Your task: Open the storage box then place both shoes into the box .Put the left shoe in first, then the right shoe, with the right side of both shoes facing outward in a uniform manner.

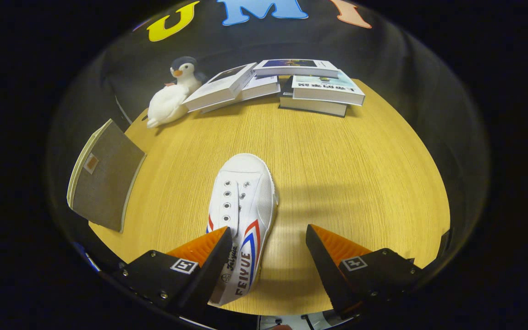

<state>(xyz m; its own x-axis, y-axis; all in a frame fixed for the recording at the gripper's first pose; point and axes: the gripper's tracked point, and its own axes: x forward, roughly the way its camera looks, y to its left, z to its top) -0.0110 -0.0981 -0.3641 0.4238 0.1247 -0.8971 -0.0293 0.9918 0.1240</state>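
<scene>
A white canvas shoe (244, 206) with red and blue side stripes lies on the wooden table (346, 183), toe pointing away from me. My gripper (268, 240) is open. Its left finger (206, 250) rests over the shoe's opening near the heel, and the right finger (332, 250) hangs over bare table to the right of the shoe. A grey fabric storage box (103, 176) with a cream rim stands at the table's left edge, its flat side facing me.
Several books (291, 85) are stacked and spread along the far edge of the table. A plush penguin (174, 91) lies beside them at the far left. Bare table stretches to the right of the shoe.
</scene>
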